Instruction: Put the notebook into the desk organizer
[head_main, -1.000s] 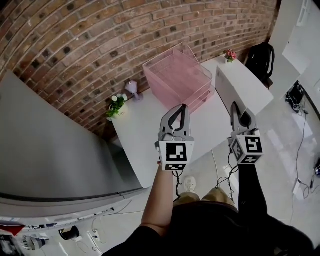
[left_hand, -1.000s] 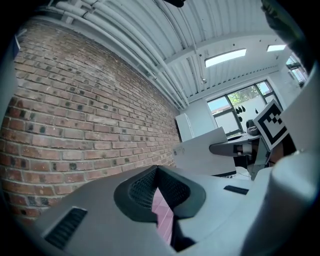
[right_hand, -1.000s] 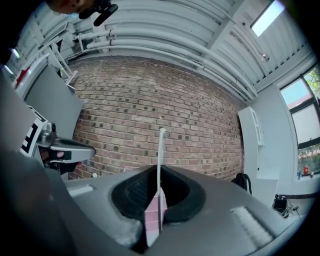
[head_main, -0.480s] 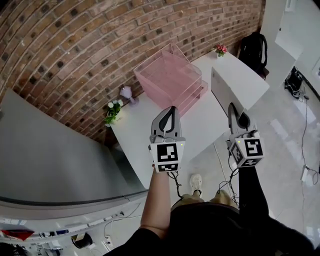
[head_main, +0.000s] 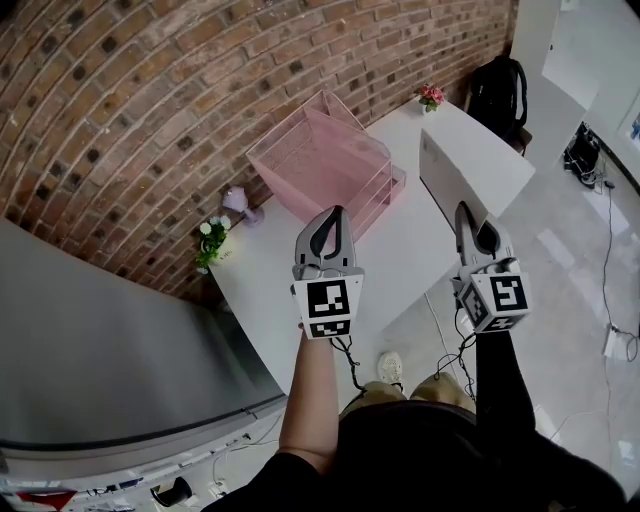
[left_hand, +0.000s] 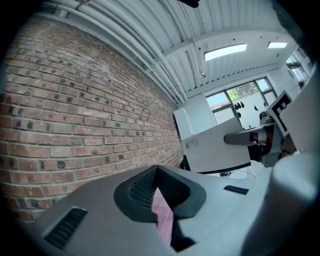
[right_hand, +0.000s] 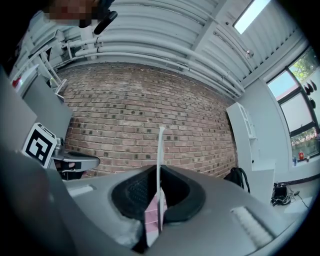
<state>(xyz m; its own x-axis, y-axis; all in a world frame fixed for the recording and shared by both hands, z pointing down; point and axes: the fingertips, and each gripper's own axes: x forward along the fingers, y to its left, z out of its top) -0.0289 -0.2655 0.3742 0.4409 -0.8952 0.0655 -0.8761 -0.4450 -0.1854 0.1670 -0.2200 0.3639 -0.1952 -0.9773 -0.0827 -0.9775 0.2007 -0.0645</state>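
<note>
The jaws of our right gripper (head_main: 466, 212) are closed on the white notebook (head_main: 478, 165), and those of our left gripper (head_main: 327, 214) are together and empty. The thin, flat notebook reaches from the jaws toward the upper right of the frame, right of the pink desk organizer (head_main: 320, 155). Since a second ago, the organizer has shifted to the upper left.

Below me a white table (head_main: 272, 282) runs along the brick wall (head_main: 150, 110). Reckoned from the table's middle, I see a clear pink organizer (head_main: 320, 155) standing at twelve o'clock, close to the wall. A small pale purple ornament (head_main: 237, 200) sits at ten o'clock. A pot of white flowers (head_main: 208, 243) is on the corner at nine, and a little pot of pink flowers (head_main: 431, 96) at one.
</note>
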